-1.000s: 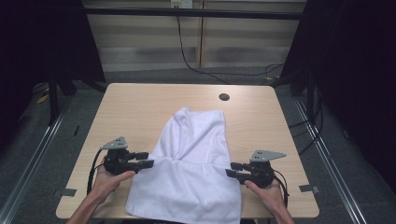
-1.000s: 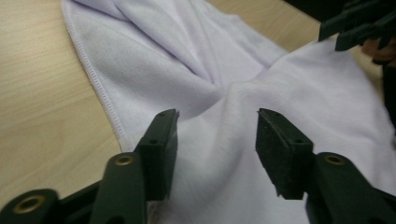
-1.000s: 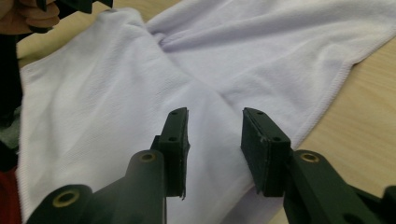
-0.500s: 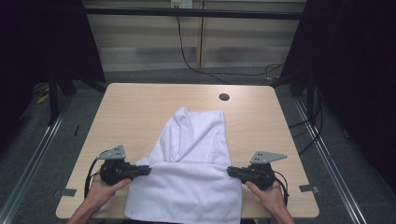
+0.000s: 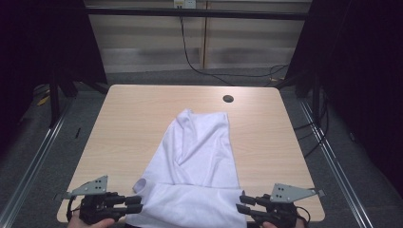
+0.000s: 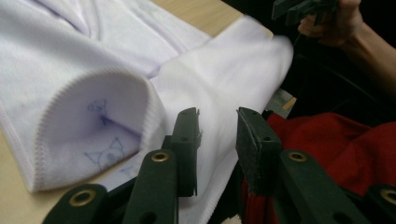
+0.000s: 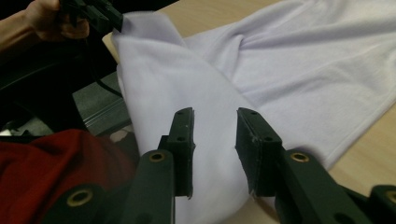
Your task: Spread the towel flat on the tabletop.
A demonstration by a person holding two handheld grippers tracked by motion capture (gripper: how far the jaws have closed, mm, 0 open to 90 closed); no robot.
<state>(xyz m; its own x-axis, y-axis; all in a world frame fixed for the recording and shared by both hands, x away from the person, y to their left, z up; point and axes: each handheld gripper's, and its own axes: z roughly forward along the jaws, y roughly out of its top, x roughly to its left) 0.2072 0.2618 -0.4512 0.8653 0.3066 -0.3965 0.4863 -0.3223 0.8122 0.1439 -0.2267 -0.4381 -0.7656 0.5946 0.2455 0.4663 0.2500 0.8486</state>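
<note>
A white shirt (image 5: 199, 161) lies spread down the middle of the wooden table (image 5: 128, 123), its lower part folded over at the near edge. My left gripper (image 5: 138, 204) is at the fold's left end and my right gripper (image 5: 242, 203) at its right end. Both pairs of jaws have just been opening. In the left gripper view the left gripper (image 6: 217, 116) stands apart over the shirt (image 6: 93, 51), beside a sleeve opening (image 6: 93, 126). In the right gripper view the right gripper (image 7: 215, 114) gapes over the shirt (image 7: 289, 60), pinching nothing.
A dark round hole (image 5: 228, 99) sits near the table's far edge. Bare wood flanks the shirt on both sides. A person's red garment (image 6: 336, 140) hangs just off the near edge. Black cables run across the floor behind the table.
Both grippers have drawn back toward the near edge, dragging the shirt's lower part with them. Their jaws, closed on the cloth half a second ago, now stand apart.
</note>
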